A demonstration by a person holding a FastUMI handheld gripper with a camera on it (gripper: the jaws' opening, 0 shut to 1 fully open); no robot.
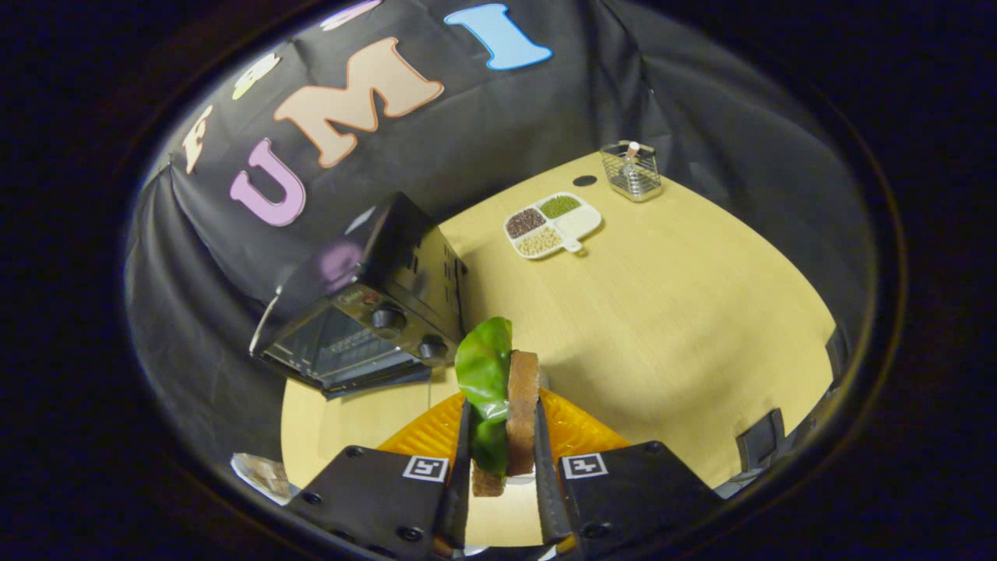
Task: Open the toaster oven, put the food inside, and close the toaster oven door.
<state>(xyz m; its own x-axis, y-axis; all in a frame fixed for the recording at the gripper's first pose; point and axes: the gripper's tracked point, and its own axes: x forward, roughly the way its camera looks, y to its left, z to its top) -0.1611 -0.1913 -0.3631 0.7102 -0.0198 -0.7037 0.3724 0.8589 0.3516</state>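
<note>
Here the gripper is clamped with both fingers on a sandwich of brown bread and green lettuce, held above an orange plate, while the black toaster oven sits at ten o'clock beyond the fingers, its door down.

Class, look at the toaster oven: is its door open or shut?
Open. The toaster oven door hangs down, baring the rack inside; the gripper holds the sandwich.
</note>
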